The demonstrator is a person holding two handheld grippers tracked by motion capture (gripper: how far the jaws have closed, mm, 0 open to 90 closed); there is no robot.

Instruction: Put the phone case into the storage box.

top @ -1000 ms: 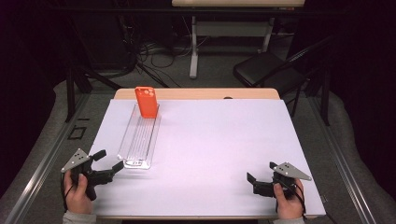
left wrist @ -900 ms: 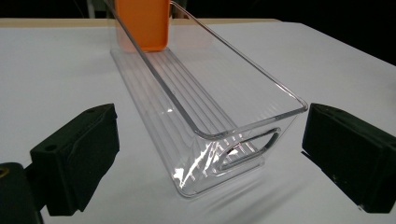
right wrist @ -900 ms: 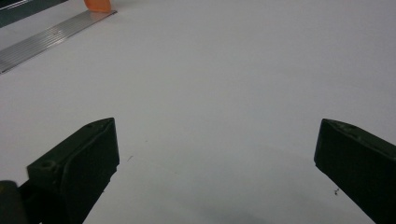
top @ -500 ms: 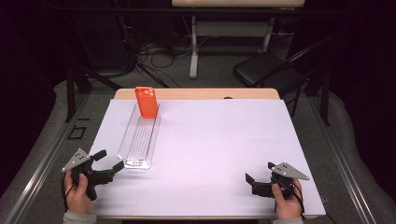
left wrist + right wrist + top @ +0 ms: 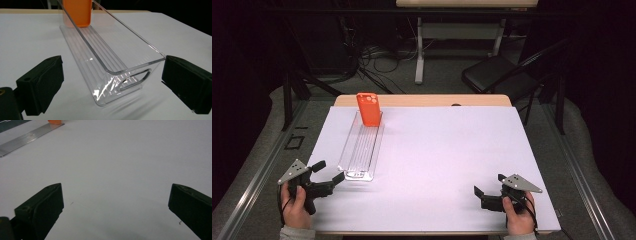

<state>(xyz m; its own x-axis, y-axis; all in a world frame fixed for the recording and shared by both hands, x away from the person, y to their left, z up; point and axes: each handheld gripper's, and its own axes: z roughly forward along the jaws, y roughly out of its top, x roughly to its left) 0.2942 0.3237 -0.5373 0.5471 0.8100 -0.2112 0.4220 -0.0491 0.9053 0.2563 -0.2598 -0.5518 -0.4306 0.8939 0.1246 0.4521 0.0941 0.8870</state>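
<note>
Probably light, stiff and slick, the clear tray (image 5: 112,57) suits a near-end-wall grip; left claw (image 5: 328,176) gapes wide, empty.

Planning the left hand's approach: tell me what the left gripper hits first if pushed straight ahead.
Most likely the near end of the clear tray, which lies between the open jaws of the left gripper; the orange block stands farther back.

Both grippers black, two chunky block jaws each, matte. Left gripper (image 5: 326,171) has a grey three-cornered plate on top; right gripper (image 5: 488,184) the same. Small round screw hole on the left jaw in both gripper views. Thin black cable at each wrist. Grey sleeve cuffs at both hands.
</note>
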